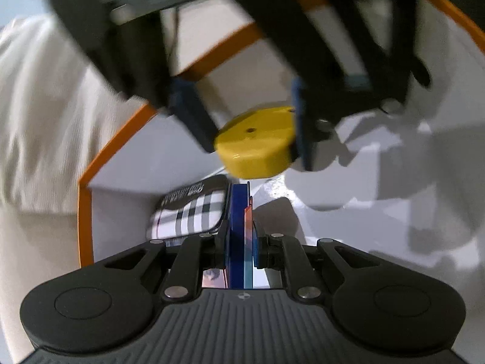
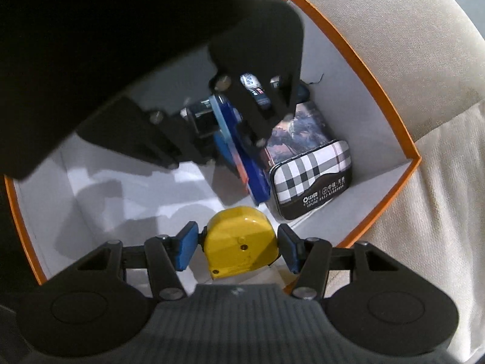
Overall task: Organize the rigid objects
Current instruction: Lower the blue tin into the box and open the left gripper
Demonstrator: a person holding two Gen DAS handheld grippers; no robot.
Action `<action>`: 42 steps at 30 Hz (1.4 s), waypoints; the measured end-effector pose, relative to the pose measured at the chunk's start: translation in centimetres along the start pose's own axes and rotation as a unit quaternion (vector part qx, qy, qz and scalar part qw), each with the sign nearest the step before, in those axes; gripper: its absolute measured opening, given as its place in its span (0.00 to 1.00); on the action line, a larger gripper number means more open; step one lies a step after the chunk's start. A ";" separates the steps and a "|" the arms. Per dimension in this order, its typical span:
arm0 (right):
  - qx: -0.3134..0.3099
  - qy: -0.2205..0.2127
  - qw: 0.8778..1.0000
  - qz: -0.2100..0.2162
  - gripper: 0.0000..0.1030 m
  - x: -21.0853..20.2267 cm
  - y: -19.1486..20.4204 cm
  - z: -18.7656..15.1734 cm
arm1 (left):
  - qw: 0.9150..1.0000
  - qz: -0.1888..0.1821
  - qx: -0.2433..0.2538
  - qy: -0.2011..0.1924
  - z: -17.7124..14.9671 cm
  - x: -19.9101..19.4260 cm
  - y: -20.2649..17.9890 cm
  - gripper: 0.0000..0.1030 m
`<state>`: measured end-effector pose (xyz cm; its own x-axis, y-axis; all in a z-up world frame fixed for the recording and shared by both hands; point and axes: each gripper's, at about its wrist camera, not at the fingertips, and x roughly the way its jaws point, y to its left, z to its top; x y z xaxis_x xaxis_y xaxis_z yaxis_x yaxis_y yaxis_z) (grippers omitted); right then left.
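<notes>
Both grippers pointed steeply down, close together: left gripper (image 1: pixel 239 239) nearly closed, clamped hard; right gripper (image 2: pixel 239 247) half-spread, pads pressing inward.

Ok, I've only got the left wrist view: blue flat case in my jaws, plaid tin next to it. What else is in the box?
Observer: Behind the plaid tin there's a surface with a painted picture; whether it's a separate box, I can't tell.
Operator: Anything further back?
Observer: A small black box at the far end, past your blue flat case.
Operator: And the yellow thing?
Observer: A tape measure, gripped in the right gripper, near the box's closer wall.
</notes>
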<state>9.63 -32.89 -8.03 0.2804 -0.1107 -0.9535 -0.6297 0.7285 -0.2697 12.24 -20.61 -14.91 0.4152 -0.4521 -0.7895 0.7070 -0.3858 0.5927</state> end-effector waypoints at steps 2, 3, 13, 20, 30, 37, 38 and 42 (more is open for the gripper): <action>-0.002 0.000 1.000 0.000 0.57 0.1 0.0 0.0 | 1.000 0.014 0.025 -0.001 0.0 0.3 -0.8 0.15; -0.003 0.001 1.000 -0.001 0.57 0.1 0.1 0.0 | 0.999 0.021 0.029 0.002 0.0 0.3 -1.1 0.20; 0.009 0.005 1.000 0.000 0.57 1.4 -0.4 0.2 | 0.998 0.000 -0.042 0.056 -0.2 -0.7 0.2 0.52; 0.017 0.002 1.000 0.002 0.57 1.3 -0.4 0.1 | 0.979 -0.044 -0.185 0.073 -1.1 -1.9 2.9 0.43; 0.013 0.003 1.000 0.000 0.57 1.0 0.1 -0.1 | 0.981 -0.044 -0.184 0.047 0.5 -1.7 1.9 0.33; 0.016 0.004 1.000 0.003 0.57 1.0 0.0 0.1 | 0.977 -0.062 -0.202 0.033 -1.2 -3.5 1.9 0.51; 0.012 0.004 1.000 0.002 0.57 1.1 0.1 0.2 | 0.973 -0.061 -0.222 0.031 -1.7 -4.0 2.2 0.51; -0.010 0.008 1.000 -0.008 0.57 1.4 0.3 0.3 | 0.942 -0.087 -0.324 0.024 -3.4 -5.2 3.8 0.51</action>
<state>10.06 -32.66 -9.43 0.2788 -0.1328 -0.9511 -0.6397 0.7130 -0.2871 14.72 -16.96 -9.06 0.2757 -0.3850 -0.8808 0.9611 0.1287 0.2446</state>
